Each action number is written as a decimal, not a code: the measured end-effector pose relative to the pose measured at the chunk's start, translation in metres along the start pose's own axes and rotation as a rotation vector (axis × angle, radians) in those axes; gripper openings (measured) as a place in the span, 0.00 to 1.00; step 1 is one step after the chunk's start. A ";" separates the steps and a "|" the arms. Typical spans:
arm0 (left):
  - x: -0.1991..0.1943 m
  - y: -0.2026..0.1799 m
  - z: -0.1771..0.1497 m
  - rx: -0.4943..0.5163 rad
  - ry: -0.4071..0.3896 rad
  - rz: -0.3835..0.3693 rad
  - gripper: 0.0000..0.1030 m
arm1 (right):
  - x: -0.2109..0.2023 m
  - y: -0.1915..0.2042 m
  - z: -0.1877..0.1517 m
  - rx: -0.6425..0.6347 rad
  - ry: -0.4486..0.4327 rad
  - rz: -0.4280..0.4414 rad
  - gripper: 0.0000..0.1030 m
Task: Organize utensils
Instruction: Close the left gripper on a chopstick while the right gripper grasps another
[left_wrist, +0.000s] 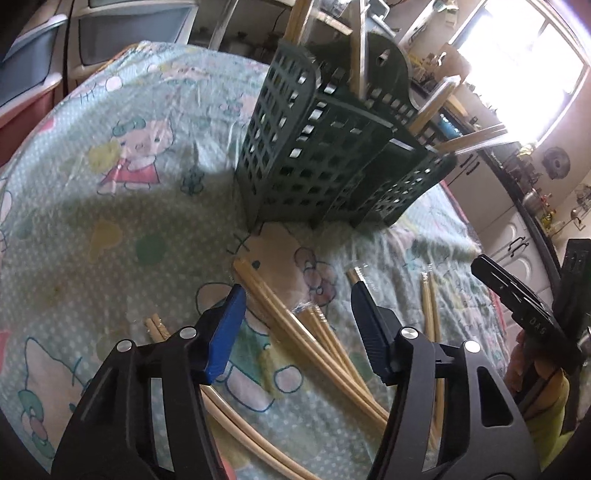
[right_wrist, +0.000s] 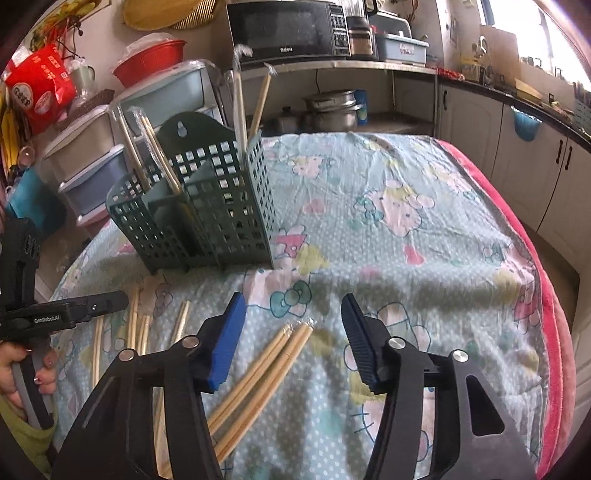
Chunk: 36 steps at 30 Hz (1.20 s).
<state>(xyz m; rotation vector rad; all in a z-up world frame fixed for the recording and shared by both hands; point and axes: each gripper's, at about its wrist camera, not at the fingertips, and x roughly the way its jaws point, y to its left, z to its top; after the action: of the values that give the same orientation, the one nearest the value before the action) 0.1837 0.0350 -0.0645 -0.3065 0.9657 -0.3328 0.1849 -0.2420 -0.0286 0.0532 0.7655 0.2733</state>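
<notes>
Our desk (right_wrist: 424, 229) wears a soft, wrinkled cartoon-print cloth, and on it stands the green plastic lattice caddy (right_wrist: 207, 214), already holding some chopsticks upright. Loose wooden chopsticks (right_wrist: 258, 373), slim, smooth and partly plastic-wrapped, lie just under our right tool (right_wrist: 293, 339), running diagonally toward its near-left. Both it and our left tool (left_wrist: 295, 325) gape apart, empty.

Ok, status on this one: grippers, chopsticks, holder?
Left gripper and right gripper open, empty. Some chopsticks loose on cloth; others upright in green holder. Nothing obstructing.

"GenRobot.AI" on left claw (right_wrist: 62, 314)
</notes>
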 end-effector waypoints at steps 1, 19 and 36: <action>0.003 0.002 0.000 -0.010 0.009 0.003 0.50 | 0.003 -0.001 -0.001 0.002 0.011 0.000 0.48; 0.024 0.020 0.018 -0.056 -0.003 0.088 0.37 | 0.052 -0.018 -0.006 0.098 0.169 0.040 0.34; 0.031 0.023 0.031 -0.079 -0.020 0.119 0.17 | 0.058 -0.045 -0.006 0.254 0.153 0.107 0.09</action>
<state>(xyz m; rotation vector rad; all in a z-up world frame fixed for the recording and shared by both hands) 0.2295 0.0468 -0.0799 -0.3225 0.9744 -0.1825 0.2307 -0.2700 -0.0781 0.3164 0.9485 0.2826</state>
